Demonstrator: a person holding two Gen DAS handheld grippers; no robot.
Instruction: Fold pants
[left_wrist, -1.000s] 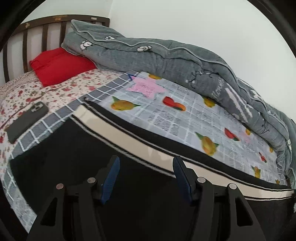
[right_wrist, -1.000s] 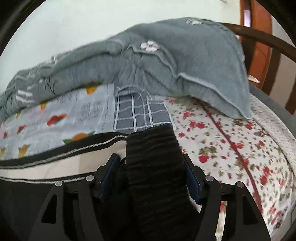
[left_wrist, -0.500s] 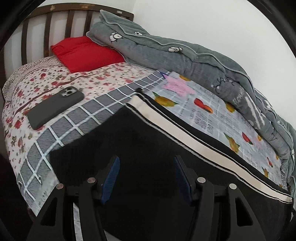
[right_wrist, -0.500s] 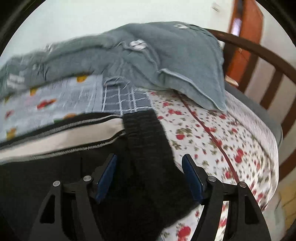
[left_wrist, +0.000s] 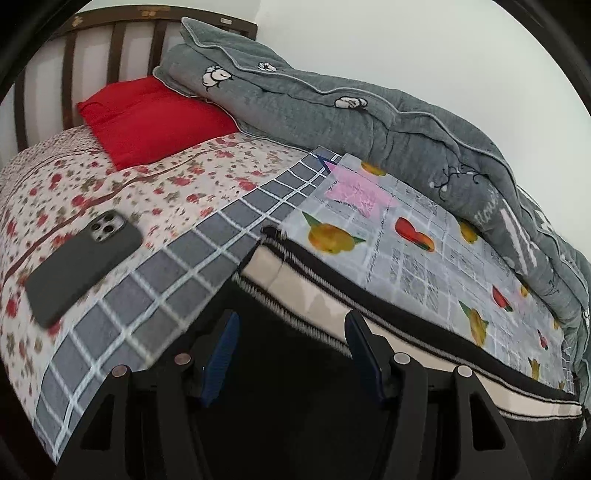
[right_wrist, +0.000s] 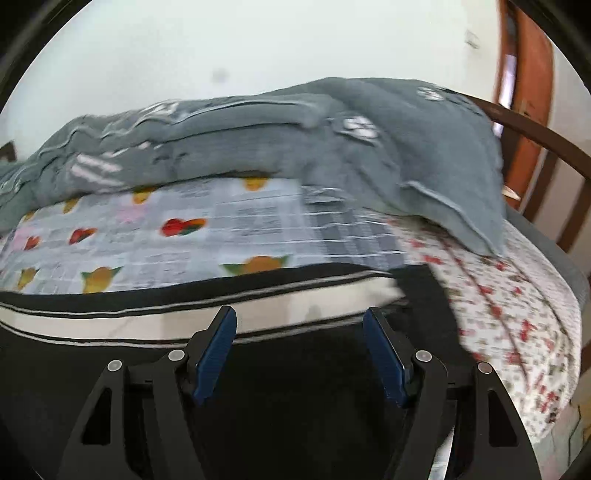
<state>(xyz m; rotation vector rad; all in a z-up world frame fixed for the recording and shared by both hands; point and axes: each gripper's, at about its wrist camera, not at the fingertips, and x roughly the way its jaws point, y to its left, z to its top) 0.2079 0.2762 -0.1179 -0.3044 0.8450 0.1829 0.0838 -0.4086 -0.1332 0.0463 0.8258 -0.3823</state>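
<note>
Black pants (left_wrist: 332, 369) with a cream side stripe lie long and flat across the lower half of both frames on the bed (left_wrist: 147, 192), looking halved lengthwise, though cross folds seem left. Left gripper (left_wrist: 290, 354) and right gripper (right_wrist: 300, 354) hover above the cloth, jaws wide, holding nothing. Phone (left_wrist: 83, 264) at left edge.

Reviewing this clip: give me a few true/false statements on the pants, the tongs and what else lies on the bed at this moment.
1. The right tongs grip the pants. False: they are open, nothing between them.
2. The left tongs are open over the black cloth. True.
3. A phone lies face down on the floral sheet. True.
4. The pillow is blue. False: red.
5. A grey quilt is bunched along the wall. True.
</note>
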